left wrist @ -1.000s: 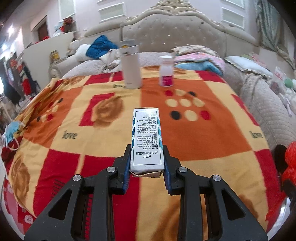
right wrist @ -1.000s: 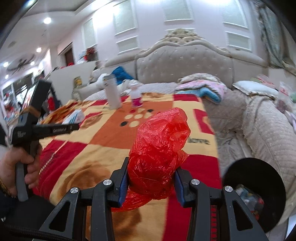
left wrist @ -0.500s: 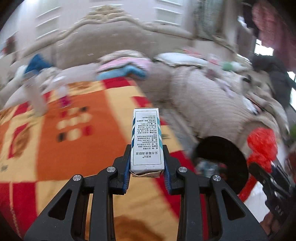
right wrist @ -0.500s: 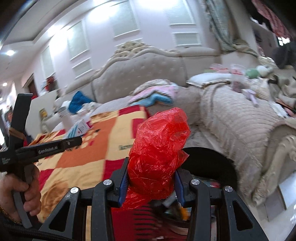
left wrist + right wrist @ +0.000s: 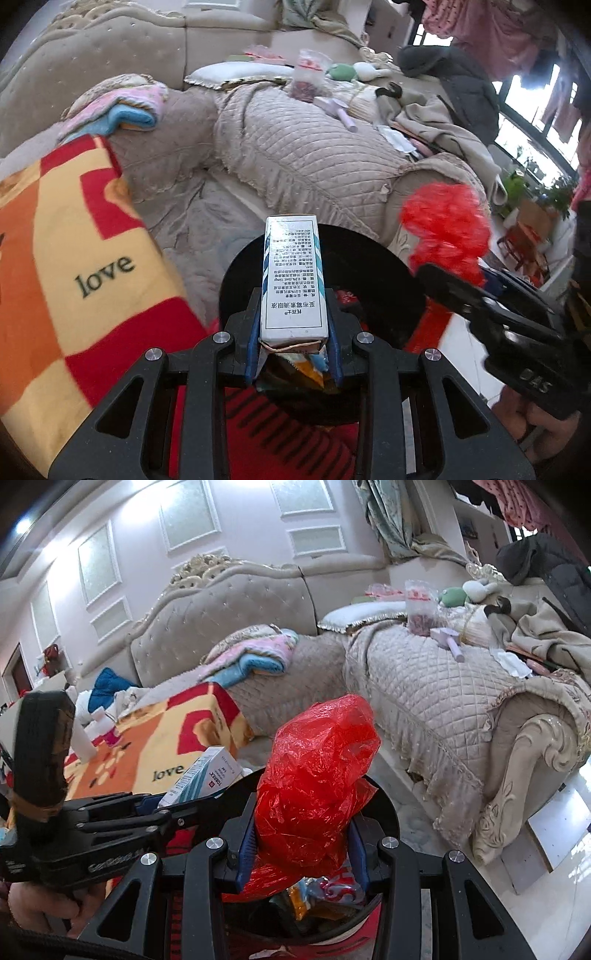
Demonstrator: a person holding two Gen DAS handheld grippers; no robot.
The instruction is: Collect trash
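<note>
My left gripper (image 5: pixel 293 343) is shut on a white and blue medicine box (image 5: pixel 291 280) and holds it over the black round trash bin (image 5: pixel 376 273). My right gripper (image 5: pixel 301 843) is shut on a crumpled red plastic bag (image 5: pixel 317 790) and holds it over the same bin (image 5: pixel 384 805), which has wrappers inside. The red bag (image 5: pixel 447 225) and right gripper show at the right of the left wrist view. The box (image 5: pixel 205 775) and left gripper show at the left of the right wrist view.
The table with the red, orange and yellow "love" blanket (image 5: pixel 74 258) lies to the left of the bin. A beige quilted sofa (image 5: pixel 443 686) with clothes and clutter runs behind and to the right. White floor tiles (image 5: pixel 554 827) lie at the right.
Both grippers have swung right, away from the table, and now hang over the trash bin. Each still holds its item.
</note>
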